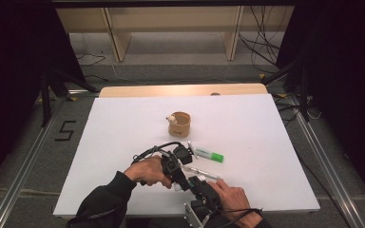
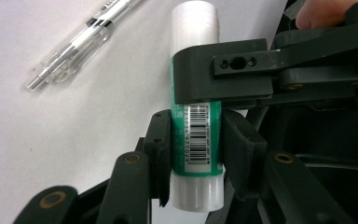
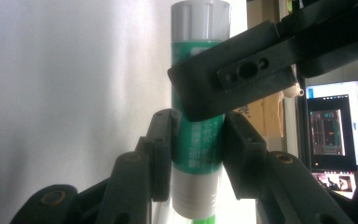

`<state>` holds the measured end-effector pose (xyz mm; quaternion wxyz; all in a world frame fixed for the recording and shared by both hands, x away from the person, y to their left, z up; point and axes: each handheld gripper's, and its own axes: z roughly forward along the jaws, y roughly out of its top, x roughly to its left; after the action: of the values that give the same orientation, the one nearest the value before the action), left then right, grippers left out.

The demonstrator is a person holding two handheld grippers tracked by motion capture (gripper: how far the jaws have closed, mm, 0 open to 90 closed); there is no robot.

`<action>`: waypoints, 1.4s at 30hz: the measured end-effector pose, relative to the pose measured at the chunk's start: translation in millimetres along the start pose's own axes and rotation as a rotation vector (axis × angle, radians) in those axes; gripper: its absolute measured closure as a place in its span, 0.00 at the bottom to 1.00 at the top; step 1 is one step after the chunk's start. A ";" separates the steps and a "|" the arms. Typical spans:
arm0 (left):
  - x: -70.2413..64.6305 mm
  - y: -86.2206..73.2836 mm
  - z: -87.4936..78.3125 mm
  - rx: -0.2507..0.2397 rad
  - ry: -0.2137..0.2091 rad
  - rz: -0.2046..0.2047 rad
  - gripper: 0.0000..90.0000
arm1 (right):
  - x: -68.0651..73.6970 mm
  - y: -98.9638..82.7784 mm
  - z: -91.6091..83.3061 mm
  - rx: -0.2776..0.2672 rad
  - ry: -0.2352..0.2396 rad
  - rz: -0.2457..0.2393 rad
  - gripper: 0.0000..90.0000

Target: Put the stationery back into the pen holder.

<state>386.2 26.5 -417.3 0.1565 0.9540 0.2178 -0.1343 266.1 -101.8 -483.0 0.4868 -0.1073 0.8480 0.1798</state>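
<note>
both tools (image 2: 196, 140) (image 3: 196, 140) clamp one glue stick (image 2: 196, 135) near the table's (image 1: 123, 123) front edge.

Dark long sleeves cover both forearms. Each tool (image 1: 183, 164) is matte black, with brass-coloured pivot pins, slotted jaw blocks and a looping black cable (image 1: 153, 149).

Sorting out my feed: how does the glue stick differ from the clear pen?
The glue stick is thick, opaque, green-labelled with a barcode; the pen is slim and see-through. The glue stick is gripped by the left gripper and the right gripper; the pen lies loose on the table. Both are straight sticks.
</note>
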 end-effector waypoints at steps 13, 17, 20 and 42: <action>7.9 -11.3 -28.0 -0.107 0.026 -0.010 0.45 | -2.5 -8.0 -0.1 0.001 0.018 0.033 0.74; 8.1 -15.1 -37.8 -0.154 0.027 -0.008 0.40 | -4.0 -10.7 -0.8 0.004 0.015 0.053 0.74; 10.5 -20.0 -43.1 -0.180 0.041 -0.015 0.38 | -4.8 -13.6 -1.0 0.009 0.016 0.070 0.74; 23.8 -77.2 -37.8 -0.650 0.297 -0.117 0.26 | -35.1 -47.7 -1.9 -0.034 0.074 0.460 0.74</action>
<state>378.7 114.9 -408.9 0.4104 0.8493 0.3238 0.0732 299.3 -145.8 -461.3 0.3997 0.0740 0.8643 0.2962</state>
